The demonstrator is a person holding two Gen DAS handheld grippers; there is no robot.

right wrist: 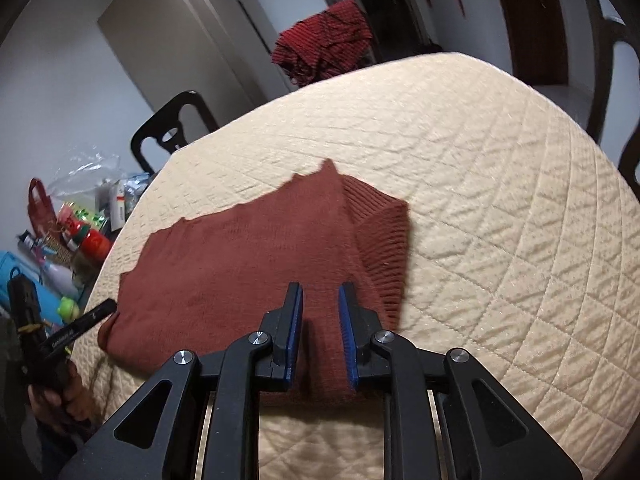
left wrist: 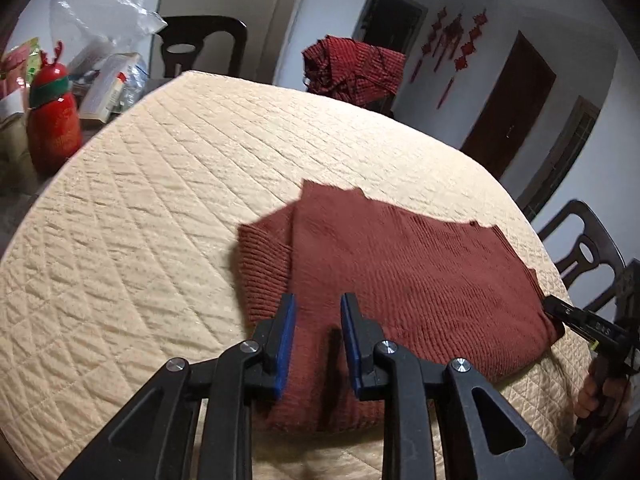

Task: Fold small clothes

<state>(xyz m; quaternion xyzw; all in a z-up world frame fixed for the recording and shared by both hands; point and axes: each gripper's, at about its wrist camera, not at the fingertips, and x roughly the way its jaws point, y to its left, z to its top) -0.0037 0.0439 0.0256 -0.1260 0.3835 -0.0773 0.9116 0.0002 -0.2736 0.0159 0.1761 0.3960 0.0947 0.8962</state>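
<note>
On a round tabletop (left wrist: 120, 220) covered with a cream quilted cloth lies a rust-red knitted sweater (left wrist: 400, 272), folded into a rough rectangle with a ribbed sleeve folded over one end. Seen from the left wrist, the left tool (left wrist: 318, 312) hovers over the sweater's near edge at 6 o'clock, its blue-padded fingers parted with only fabric showing between them, gripping nothing. Seen from the right wrist, the right tool (right wrist: 320, 304) is likewise parted over the sweater's near edge beside the ribbed sleeve, holding nothing. At 10 o'clock in the left view, beyond the tabletop, stands a red bottle-shaped toy (left wrist: 52, 120) among clutter. A dark red checked cloth (left wrist: 352, 68) hangs over a chair at 12 o'clock.
</note>
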